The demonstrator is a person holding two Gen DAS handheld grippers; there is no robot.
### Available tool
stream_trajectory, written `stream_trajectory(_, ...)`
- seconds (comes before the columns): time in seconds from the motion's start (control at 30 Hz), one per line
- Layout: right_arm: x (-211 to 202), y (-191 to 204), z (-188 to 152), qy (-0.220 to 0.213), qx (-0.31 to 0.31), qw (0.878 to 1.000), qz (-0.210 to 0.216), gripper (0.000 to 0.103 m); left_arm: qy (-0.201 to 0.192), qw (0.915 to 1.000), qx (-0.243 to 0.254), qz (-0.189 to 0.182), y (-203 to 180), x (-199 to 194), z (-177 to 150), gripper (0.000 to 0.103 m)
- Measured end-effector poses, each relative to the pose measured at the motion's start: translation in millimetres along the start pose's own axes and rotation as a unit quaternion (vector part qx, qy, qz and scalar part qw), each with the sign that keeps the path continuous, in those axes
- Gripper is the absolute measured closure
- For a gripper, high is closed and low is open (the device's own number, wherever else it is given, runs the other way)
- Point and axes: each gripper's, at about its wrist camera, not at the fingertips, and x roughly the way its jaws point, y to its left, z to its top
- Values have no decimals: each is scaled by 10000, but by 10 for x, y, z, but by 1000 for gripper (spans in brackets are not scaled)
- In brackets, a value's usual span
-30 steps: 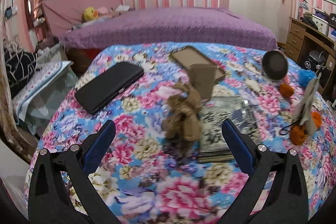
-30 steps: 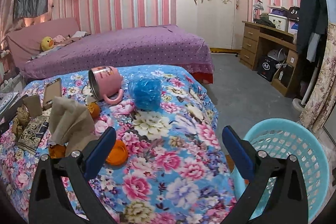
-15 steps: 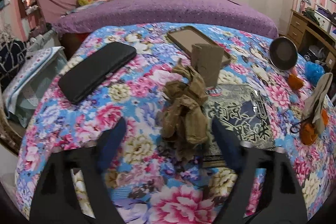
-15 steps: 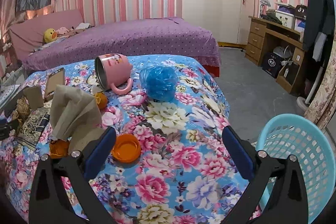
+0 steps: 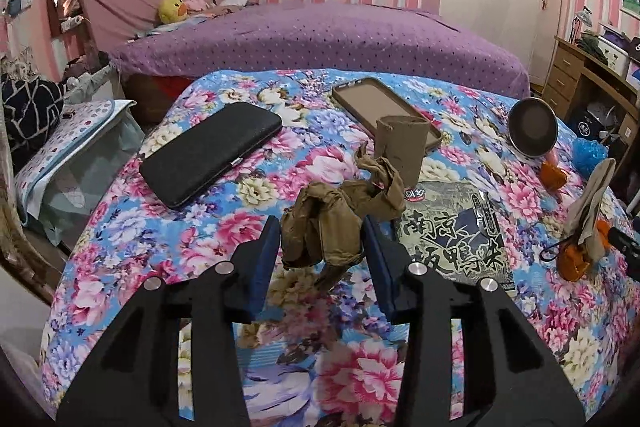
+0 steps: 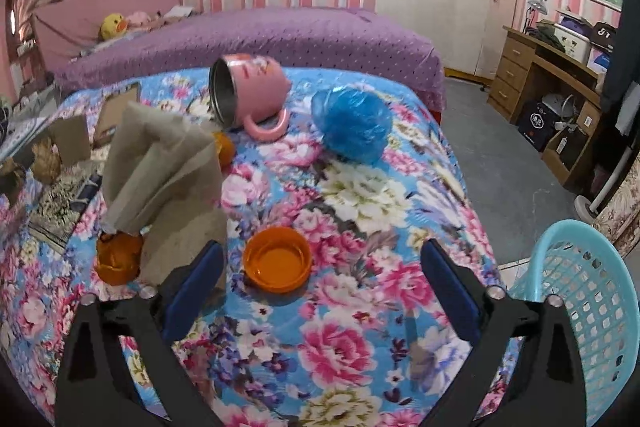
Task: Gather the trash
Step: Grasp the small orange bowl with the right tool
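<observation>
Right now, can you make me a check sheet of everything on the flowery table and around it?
Surface: flowery cloth covers the table.
Job's things: crumpled brown paper, blue plastic bag, orange cap, light blue basket beside the table.
Clutter: pink mug on its side, black case, tablet, printed packet.
Grippers: left gripper fingers close either side of the brown paper; right gripper open, above the cloth near the orange cap.
Cables: thin black wire near the table's right edge.
Surroundings: purple bed, wooden desk, striped pink walls.
</observation>
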Motion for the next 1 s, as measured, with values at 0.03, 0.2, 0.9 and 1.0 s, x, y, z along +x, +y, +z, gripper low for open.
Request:
stream_trajectory(0.03,37,2,1,91,10,10000,25,24,-14,10000,4,10,-1,-7,2,62)
stream_trajectory(0.2,122,59,7,277,-46,9995,164,28,-80,9999,50,47,-9,-38,12,62)
stream_trajectory(0.9,-104,-243,-6,-143,-195,9990,383,63,-291,9995,133,60,-278,-212,-21,62)
stream_trajectory(1.0,-188,-406,-9,-277,-143,9989,350,63,-396,9990,227,-26,-492,-307,-76,62)
